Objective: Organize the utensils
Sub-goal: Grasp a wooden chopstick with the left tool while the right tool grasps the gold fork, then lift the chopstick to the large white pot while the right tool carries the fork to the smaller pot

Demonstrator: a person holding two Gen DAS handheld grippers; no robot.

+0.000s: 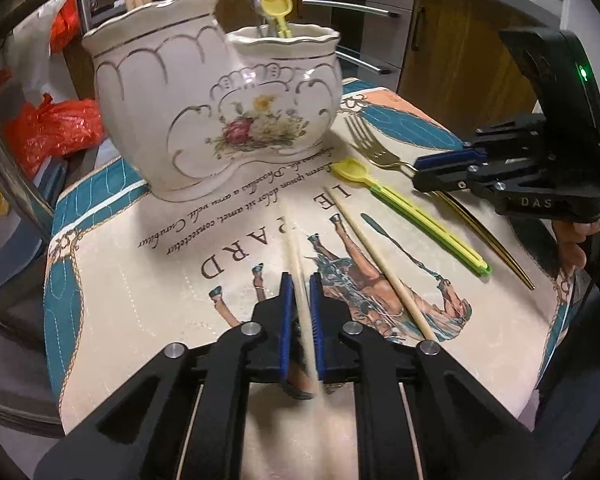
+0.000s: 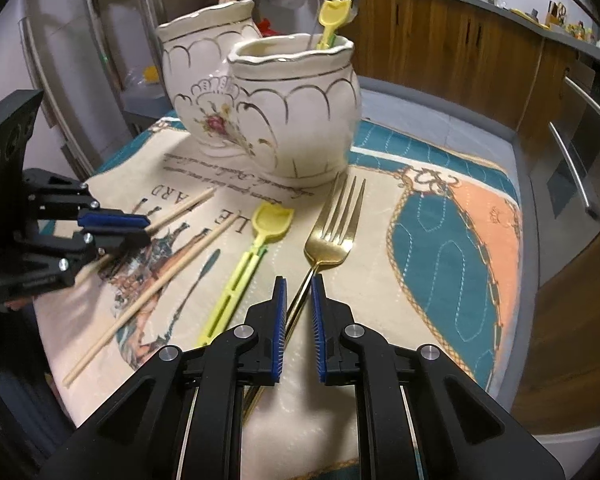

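A white double ceramic utensil holder stands at the back of the printed mat; its smaller pot holds a yellow spoon and metal cutlery. My left gripper is shut on a wooden chopstick, lifted and blurred. A second chopstick, a yellow-green plastic spoon and a gold fork lie on the mat. My right gripper is partly open around the fork's handle.
The mat covers a small table. Orange bags lie at the left. Wooden kitchen cabinets and metal drawer handles are behind. A dark thin gold-edged utensil lies near the mat's right edge.
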